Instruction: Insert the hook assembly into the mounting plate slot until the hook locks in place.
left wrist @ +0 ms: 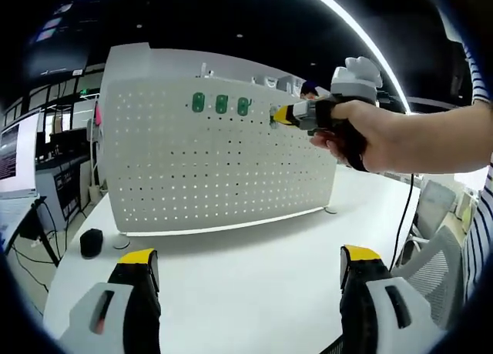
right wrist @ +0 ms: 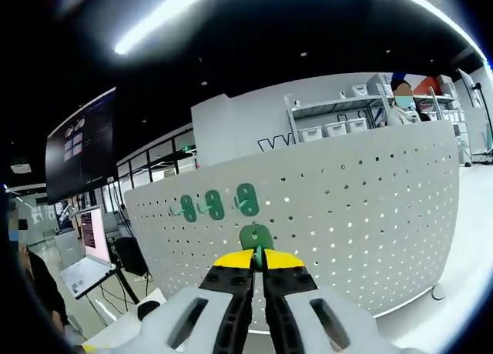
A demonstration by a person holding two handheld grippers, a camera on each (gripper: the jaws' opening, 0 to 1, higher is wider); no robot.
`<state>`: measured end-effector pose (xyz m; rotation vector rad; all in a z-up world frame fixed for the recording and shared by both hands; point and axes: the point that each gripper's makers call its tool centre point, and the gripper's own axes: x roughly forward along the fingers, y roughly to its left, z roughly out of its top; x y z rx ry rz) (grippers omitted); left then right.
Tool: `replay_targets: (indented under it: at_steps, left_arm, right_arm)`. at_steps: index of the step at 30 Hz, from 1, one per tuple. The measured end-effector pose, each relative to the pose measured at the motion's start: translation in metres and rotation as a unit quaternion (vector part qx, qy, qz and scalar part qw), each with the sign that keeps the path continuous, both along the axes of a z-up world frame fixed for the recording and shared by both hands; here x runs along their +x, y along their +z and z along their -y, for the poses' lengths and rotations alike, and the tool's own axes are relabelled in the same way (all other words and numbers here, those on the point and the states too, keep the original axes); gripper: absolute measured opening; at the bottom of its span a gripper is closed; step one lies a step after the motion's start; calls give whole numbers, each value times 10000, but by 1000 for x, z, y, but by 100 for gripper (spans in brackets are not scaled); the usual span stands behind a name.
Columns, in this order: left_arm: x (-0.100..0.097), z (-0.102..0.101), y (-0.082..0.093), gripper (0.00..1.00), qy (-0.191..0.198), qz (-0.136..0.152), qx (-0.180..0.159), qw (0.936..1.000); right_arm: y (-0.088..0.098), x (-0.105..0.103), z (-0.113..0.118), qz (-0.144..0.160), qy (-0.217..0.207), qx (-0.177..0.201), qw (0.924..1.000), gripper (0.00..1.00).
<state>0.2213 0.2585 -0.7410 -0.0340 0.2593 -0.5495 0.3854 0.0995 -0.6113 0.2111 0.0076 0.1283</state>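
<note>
Looks like an open-plan office or lab space: dark ceiling with long light strips, monitors on desks at the left, shelving with storage bins upper right, white table, mesh office chair lower right.

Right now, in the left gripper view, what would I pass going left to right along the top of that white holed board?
Three green hooks already on the pegboard, first → second → third → the right gripper → the person's hand holding it.
</note>
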Motion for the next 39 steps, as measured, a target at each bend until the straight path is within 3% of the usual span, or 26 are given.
replay_targets:
  at_steps: [9, 29, 39]
  left_arm:
    - [0, 0, -1, 100, 1, -26, -9, 10000]
    - [2, -3, -4, 100, 92, -117, -25, 9999]
    - [1, 1, -7, 100, 4, -125, 140, 9998]
  right_arm:
    - [10, 18, -1, 152, -78, 16, 9999, 1]
    - [29, 57, 21, 360, -501, 177, 9979, 1]
    - [34, 68, 28, 447, -626, 165, 9969, 1]
